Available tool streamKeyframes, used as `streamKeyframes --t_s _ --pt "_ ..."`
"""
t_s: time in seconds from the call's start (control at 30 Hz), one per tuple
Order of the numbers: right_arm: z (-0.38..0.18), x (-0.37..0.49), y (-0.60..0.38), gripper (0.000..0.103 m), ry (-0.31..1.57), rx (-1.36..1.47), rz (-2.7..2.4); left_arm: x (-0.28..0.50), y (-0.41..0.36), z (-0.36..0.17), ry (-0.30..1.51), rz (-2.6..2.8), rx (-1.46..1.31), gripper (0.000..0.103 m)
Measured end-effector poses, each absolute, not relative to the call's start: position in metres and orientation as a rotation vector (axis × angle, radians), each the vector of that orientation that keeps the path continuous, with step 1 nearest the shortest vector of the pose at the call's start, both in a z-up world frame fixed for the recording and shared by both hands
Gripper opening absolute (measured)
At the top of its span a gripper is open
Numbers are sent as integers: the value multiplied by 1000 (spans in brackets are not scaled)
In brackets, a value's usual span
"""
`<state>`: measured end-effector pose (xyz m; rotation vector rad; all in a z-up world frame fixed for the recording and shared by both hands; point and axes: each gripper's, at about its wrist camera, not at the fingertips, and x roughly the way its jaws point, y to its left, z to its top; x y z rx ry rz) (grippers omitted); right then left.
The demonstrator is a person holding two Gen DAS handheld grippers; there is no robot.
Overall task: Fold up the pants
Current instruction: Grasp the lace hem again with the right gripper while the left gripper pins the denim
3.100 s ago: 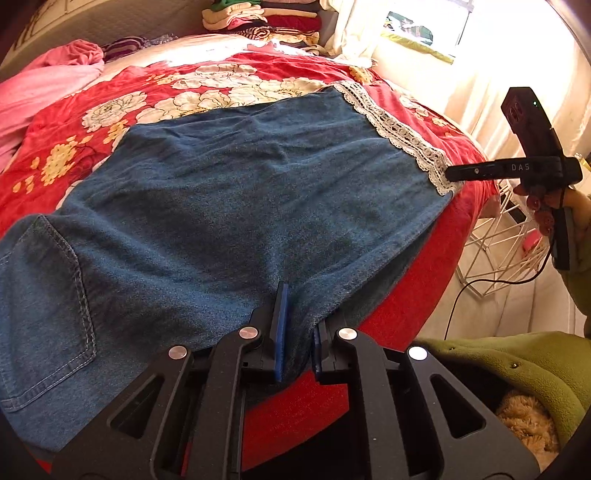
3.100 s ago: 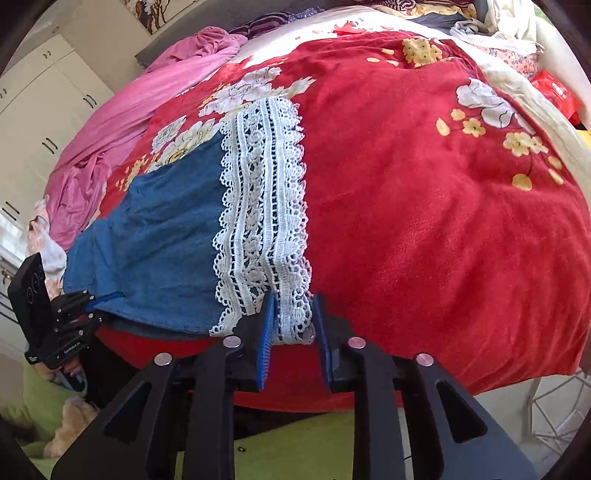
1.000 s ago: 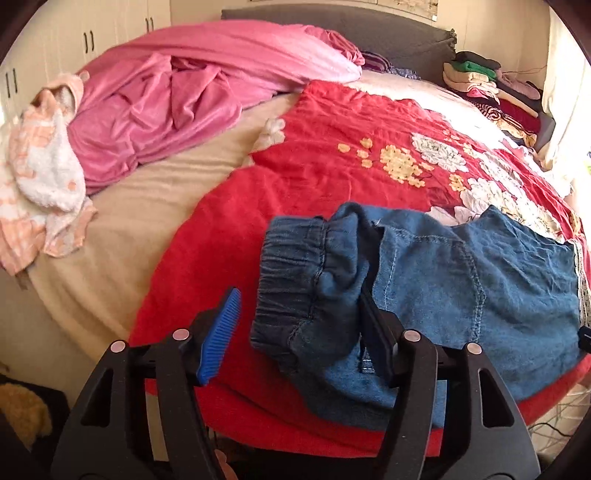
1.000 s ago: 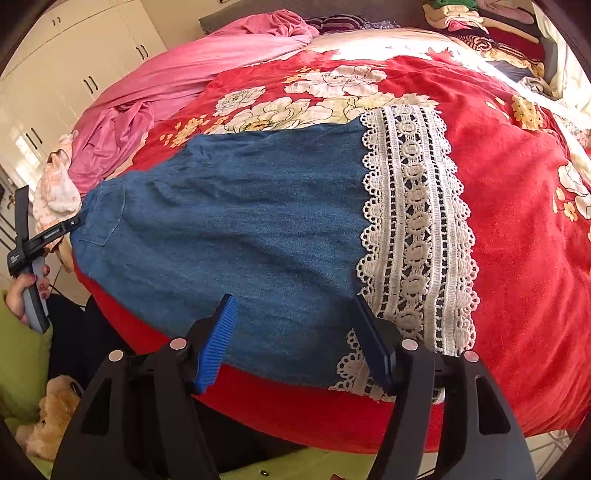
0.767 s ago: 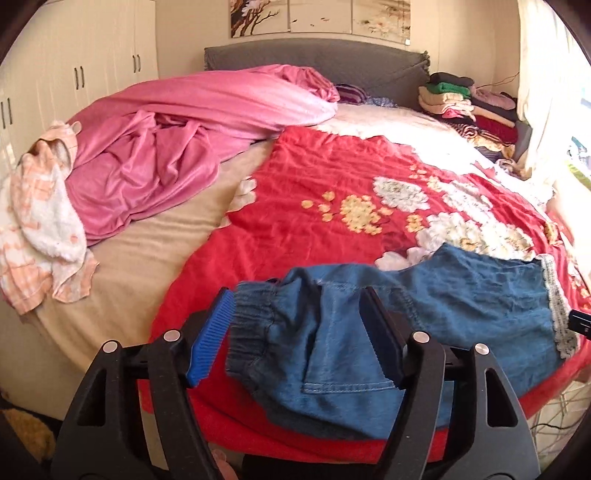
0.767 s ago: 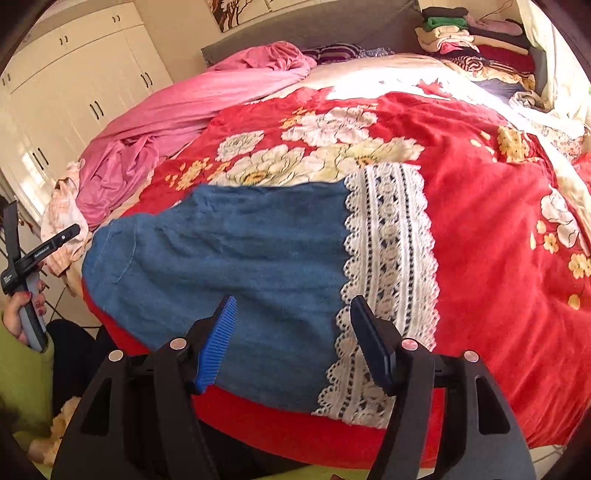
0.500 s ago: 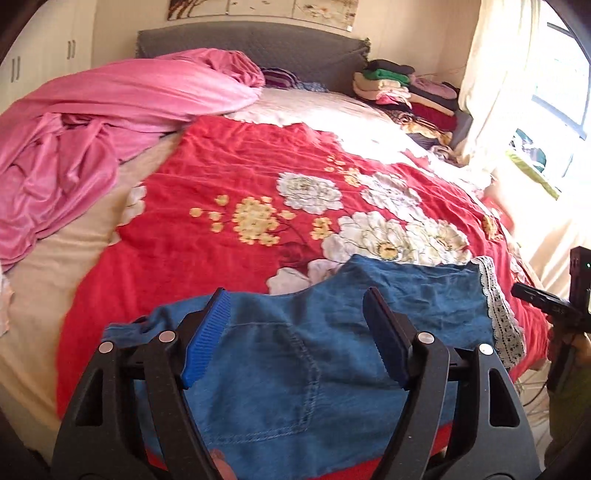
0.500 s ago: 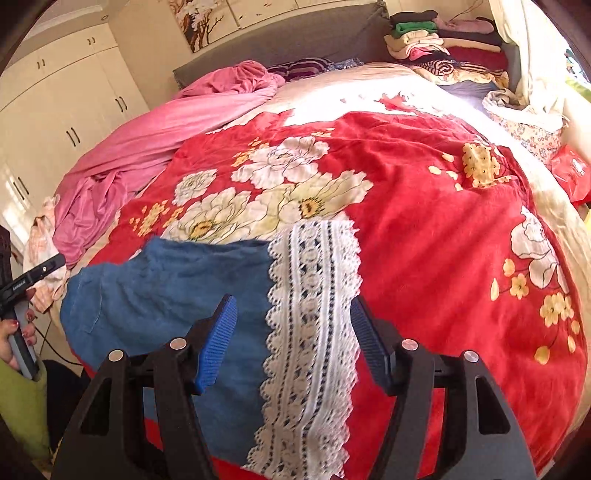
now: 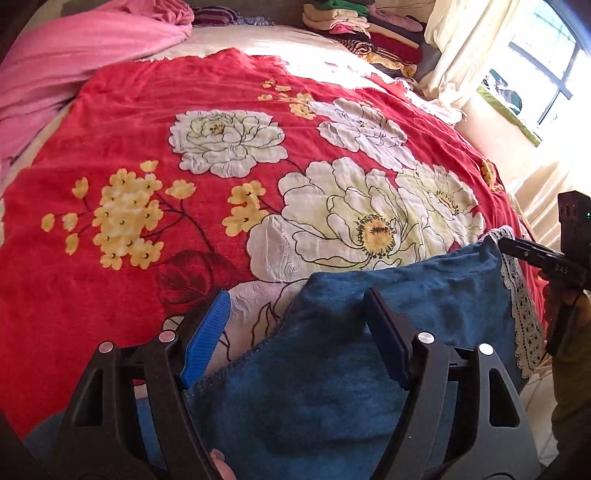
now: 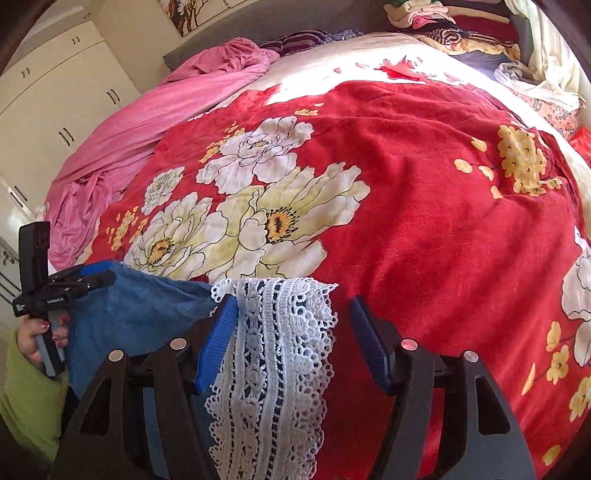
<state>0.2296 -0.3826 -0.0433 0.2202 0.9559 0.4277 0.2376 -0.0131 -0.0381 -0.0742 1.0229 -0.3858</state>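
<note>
Red bedspread (image 9: 129, 280) — grippers (image 9: 295, 336) agape over pants (image 9: 332, 398)

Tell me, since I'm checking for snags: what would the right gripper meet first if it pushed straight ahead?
Probably the white lace hem of the denim pants, already lying between the right gripper's open fingers; past it comes the red floral blanket. Depth is hard to judge.

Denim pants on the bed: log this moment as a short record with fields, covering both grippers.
garment: blue denim pants with a white lace hem
surface: red floral blanket on the bed
left gripper: open, denim lying between its fingers
right gripper: open, lace hem lying between its fingers
grip: neither gripper is clamped on the fabric
background: pink bedding, stack of folded clothes, white wardrobe
</note>
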Motion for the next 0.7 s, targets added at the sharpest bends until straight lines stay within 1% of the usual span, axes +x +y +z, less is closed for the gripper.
streamKeyframes --t_s 0.1,0.17,0.2,0.23,0.3,0.33,0.4,0.43,0.47,0.5,0.57,0.63,0.7 --pt "-49 233 -381 59 954 216 451 239 -12 -45 1031 -428 -99 67" --pt "-52 232 -383 55 949 228 463 238 -13 -45 1029 -444 -104 67" --pt "-53 231 -384 52 948 232 466 238 -14 -45 1028 -455 -113 67" --pt "-53 229 -385 43 946 243 475 237 -16 -45 1027 -464 -122 67" --pt "-53 226 -385 27 955 284 529 236 -21 -45 1025 -500 -144 67" --pt "-52 223 -384 25 952 290 542 235 -25 -45 1027 -532 -163 67" --pt "-49 217 -382 23 932 277 553 233 -33 -47 1035 -581 -185 66" --pt "-47 214 -383 22 915 278 554 232 -35 -48 1035 -588 -187 61" --pt "-45 211 -385 22 898 287 556 232 -36 -48 1032 -579 -186 51" --pt "-42 209 -387 21 881 298 559 233 -35 -49 1032 -568 -185 44" --pt "-36 205 -390 21 845 306 565 238 -27 -51 1030 -547 -214 9" --pt "-31 204 -391 21 829 299 564 242 -16 -51 1037 -557 -298 7" --pt "-23 208 -391 20 812 288 560 241 -12 -45 1025 -565 -308 5"
